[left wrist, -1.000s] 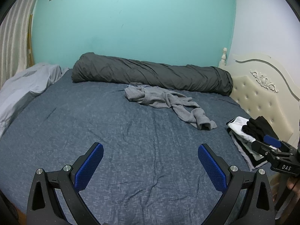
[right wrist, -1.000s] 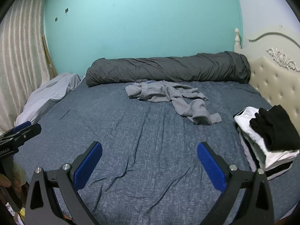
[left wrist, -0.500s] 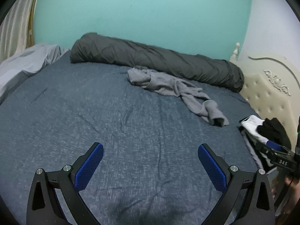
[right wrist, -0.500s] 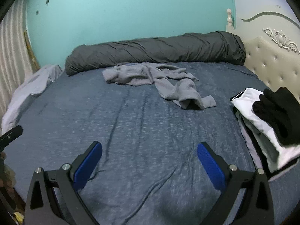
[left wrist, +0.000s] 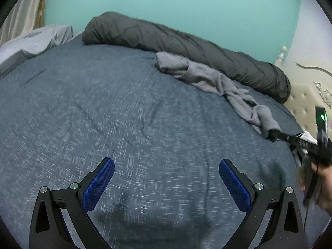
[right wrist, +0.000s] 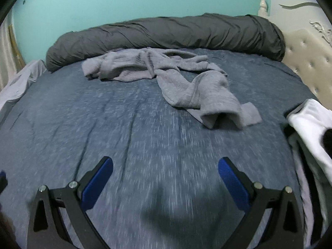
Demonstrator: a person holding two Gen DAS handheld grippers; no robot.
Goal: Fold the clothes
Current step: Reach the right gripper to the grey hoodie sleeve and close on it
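Note:
A crumpled grey garment (right wrist: pixel 166 76) lies at the far side of the blue bed sheet (right wrist: pixel 124 124), in front of a rolled dark grey duvet (right wrist: pixel 166 33). It also shows in the left wrist view (left wrist: pixel 217 85). My left gripper (left wrist: pixel 166 178) is open and empty above the near part of the sheet. My right gripper (right wrist: pixel 165 176) is open and empty too, closer to the garment. The right gripper also shows at the right edge of the left wrist view (left wrist: pixel 300 145), near the garment's end.
A stack of folded clothes (right wrist: pixel 311 124), white on top, sits at the right near the cream tufted headboard (right wrist: pixel 307 58). A light grey sheet (left wrist: pixel 31 41) is bunched at the left. The rolled duvet lies along the teal wall (left wrist: pixel 166 4).
Both grippers have moved forward and lower over the bed toward the grey garment, which now looks larger. Both stay open.

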